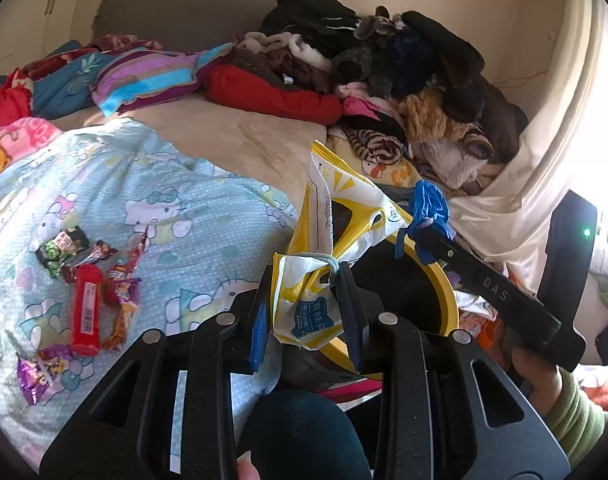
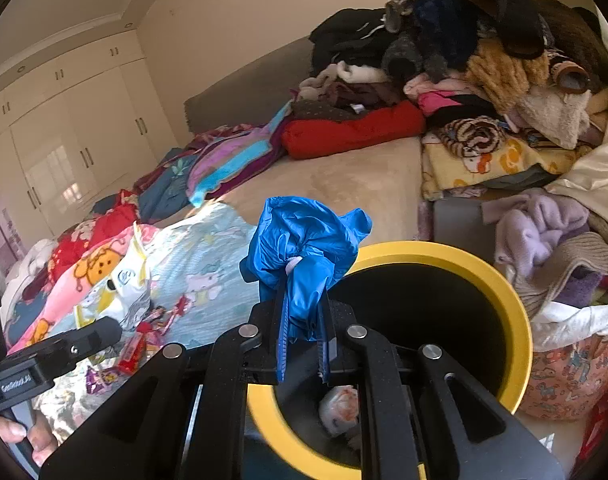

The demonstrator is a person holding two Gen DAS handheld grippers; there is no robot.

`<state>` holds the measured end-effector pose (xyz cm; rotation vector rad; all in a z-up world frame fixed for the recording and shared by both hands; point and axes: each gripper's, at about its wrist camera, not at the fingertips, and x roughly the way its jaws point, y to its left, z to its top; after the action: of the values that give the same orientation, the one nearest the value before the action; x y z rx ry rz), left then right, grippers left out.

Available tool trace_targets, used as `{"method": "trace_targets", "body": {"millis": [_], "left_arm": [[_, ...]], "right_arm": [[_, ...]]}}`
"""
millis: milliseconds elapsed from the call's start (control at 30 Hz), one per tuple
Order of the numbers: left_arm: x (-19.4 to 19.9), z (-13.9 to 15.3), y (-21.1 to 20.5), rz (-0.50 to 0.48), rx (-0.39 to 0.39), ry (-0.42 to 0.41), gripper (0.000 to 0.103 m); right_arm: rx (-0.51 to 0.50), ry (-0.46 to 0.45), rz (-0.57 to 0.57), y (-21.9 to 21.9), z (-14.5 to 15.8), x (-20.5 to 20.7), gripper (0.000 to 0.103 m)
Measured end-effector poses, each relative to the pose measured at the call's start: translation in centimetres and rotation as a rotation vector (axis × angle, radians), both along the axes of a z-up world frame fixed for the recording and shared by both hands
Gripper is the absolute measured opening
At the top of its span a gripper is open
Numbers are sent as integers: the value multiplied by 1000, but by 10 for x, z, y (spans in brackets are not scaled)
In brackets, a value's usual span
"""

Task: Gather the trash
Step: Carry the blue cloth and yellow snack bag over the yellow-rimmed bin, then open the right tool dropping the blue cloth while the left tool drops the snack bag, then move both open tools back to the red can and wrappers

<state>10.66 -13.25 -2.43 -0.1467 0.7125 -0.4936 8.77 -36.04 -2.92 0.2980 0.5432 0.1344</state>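
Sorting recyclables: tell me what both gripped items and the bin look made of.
Yellow-white bag: glossy printed plastic film, crinkled. Blue glove: thin shiny rubbery material, likely nitrile, bunched in soft folds. Bin: apparently rigid plastic, smooth yellow rim, dark inside.

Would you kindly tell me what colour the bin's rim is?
Yellow; the bin has a black inside, seen best in the right wrist view.

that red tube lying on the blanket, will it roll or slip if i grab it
The red tube looks round and smooth, so it may roll if nudged sideways, though the soft blanket should slow it. Its glossy skin could slip between narrow jaws. It probably holds its shape, unlike the crinkled wrappers touching it.
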Motion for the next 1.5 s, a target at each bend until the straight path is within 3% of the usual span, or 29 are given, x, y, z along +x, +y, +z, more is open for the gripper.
{"method": "trace_targets", "body": {"millis": [700,967,1133,1167,1200,1233,1267,1367,1433,1500], "left_arm": [[10,-24,-52,-86,60,35,24],[30,-38,-70,-90,89,71,24],[47,-38,-84,-100,93,79,24],[50,-39,-85,-106,86,88,25],[53,-39,-85,-95,79,91,31],[53,-39,-84,-82,76,91,49],[53,-39,-82,-74,70,91,56],[47,-40,-73,-45,53,78,65],[43,-38,-68,-25,54,62,82],[37,-36,-62,-16,50,44,85]], "right_arm": [[-13,53,-134,-48,-22,7,12],[6,85,-170,-62,-33,10,12],[30,103,-188,-69,-39,12,16],[45,108,-190,-70,-40,12,28],[71,112,-195,-73,-42,12,39],[92,114,-201,-75,-43,11,42],[98,114,-206,-77,-44,11,45],[96,116,-217,-80,-45,11,49],[102,117,-222,-81,-47,11,52],[98,123,-219,-79,-48,12,53]]}}
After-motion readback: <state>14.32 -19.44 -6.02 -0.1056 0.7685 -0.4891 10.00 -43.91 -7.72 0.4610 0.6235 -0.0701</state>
